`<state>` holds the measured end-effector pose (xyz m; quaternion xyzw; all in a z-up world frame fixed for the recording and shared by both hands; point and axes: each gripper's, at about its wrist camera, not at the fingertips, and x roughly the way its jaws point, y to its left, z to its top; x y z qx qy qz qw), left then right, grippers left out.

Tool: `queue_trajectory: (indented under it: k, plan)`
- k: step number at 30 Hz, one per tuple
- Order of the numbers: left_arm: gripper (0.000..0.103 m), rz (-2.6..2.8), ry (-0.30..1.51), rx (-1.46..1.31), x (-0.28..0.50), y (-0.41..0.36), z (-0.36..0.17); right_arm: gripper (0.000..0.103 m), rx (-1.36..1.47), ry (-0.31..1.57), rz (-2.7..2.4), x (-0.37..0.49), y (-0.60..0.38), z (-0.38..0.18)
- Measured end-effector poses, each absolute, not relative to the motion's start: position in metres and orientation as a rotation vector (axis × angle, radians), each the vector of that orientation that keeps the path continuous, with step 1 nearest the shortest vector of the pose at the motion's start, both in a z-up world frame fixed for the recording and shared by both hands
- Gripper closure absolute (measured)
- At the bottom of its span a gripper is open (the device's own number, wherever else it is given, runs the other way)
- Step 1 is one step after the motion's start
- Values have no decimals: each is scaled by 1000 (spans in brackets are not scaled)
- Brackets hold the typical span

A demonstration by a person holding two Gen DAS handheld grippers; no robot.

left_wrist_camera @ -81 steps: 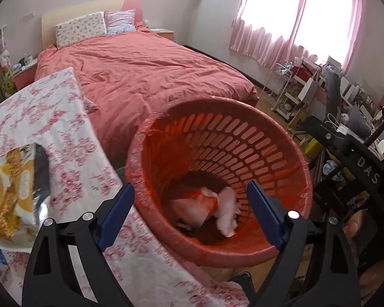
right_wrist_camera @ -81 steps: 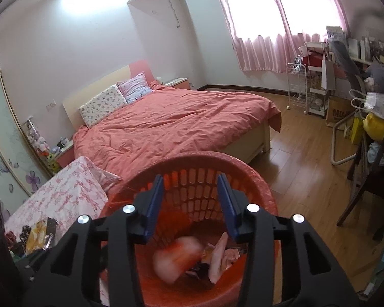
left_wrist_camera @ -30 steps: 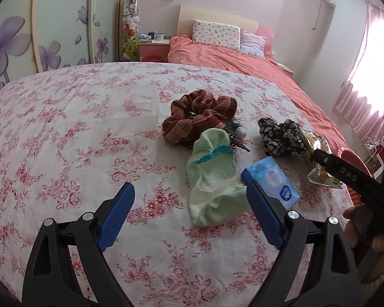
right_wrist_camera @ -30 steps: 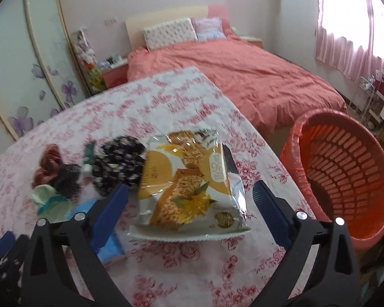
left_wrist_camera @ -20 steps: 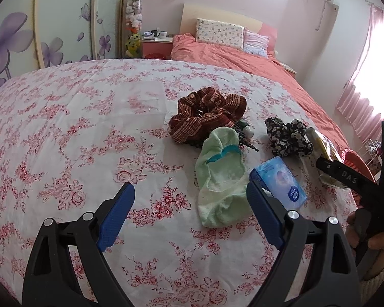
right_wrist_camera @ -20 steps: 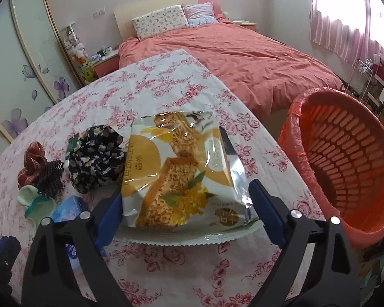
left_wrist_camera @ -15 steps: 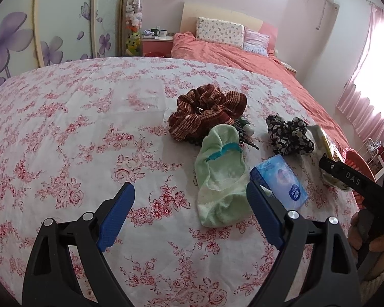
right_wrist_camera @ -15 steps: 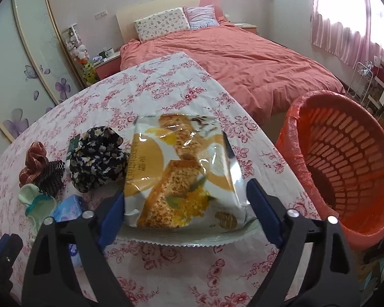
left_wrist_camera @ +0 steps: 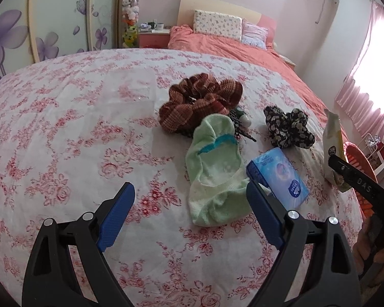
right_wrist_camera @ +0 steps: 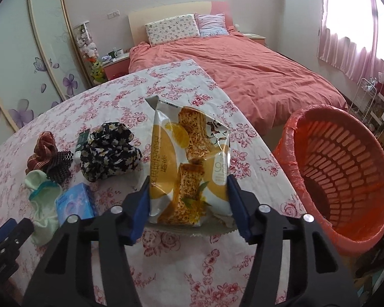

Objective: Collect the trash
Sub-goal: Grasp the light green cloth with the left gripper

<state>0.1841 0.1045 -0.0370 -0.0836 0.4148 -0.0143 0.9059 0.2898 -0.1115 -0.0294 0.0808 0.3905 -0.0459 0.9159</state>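
Since a second ago the right claw (right_wrist_camera: 188, 199) has been closing its jaws, and the blue pads now press both sides of the snack bag (right_wrist_camera: 189, 163), which has tipped up off the cloth, its top edge pointing toward the bed (right_wrist_camera: 243, 76); before, the bag lay flat with the jaws spread wide around it. Beyond the worktop (right_wrist_camera: 166, 268), covered in a white cloth with red flowers, the bed carries a coral quilt and two pillows. An orange trash basket (right_wrist_camera: 340, 168) with a red liner stands tilted just off the worktop's right edge, near the bag. Over on the left, the left claw (left_wrist_camera: 189, 215) hangs spread wide above the cloth, pinching nothing, with the toe of a pale green sock (left_wrist_camera: 215, 168) between its pads. Just beside the sock lies a blue tissue pack (left_wrist_camera: 279, 176), touching the sock's edge. Farther back sit a brown plaid scrunchie (left_wrist_camera: 199, 99) and a black floral scrunchie (left_wrist_camera: 289, 125), apart from each other. At the right edge of the left wrist view a hand (left_wrist_camera: 373, 253) grips the right tool.
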Motion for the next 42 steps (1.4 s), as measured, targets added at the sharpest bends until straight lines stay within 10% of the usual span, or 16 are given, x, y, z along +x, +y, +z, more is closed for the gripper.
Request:
queue_trajectory:
  k: [8, 19, 26, 30, 42]
  plan:
    - [28, -46, 890, -153, 189, 90, -48, 56, 183, 795, -91, 284, -117, -26]
    - [94, -88, 866, -151, 184, 84, -45, 75, 183, 782, -92, 276, -119, -22]
    - [91, -92, 879, -204, 181, 92, -43, 75, 180, 780, -90, 270, -119, -20]
    - [38, -73, 844, -235, 173, 93, -37, 75, 179, 783, -90, 269, -122, -21]
    - [38, -24, 881, -99, 183, 63, -48, 75, 182, 783, -91, 268, -123, -21]
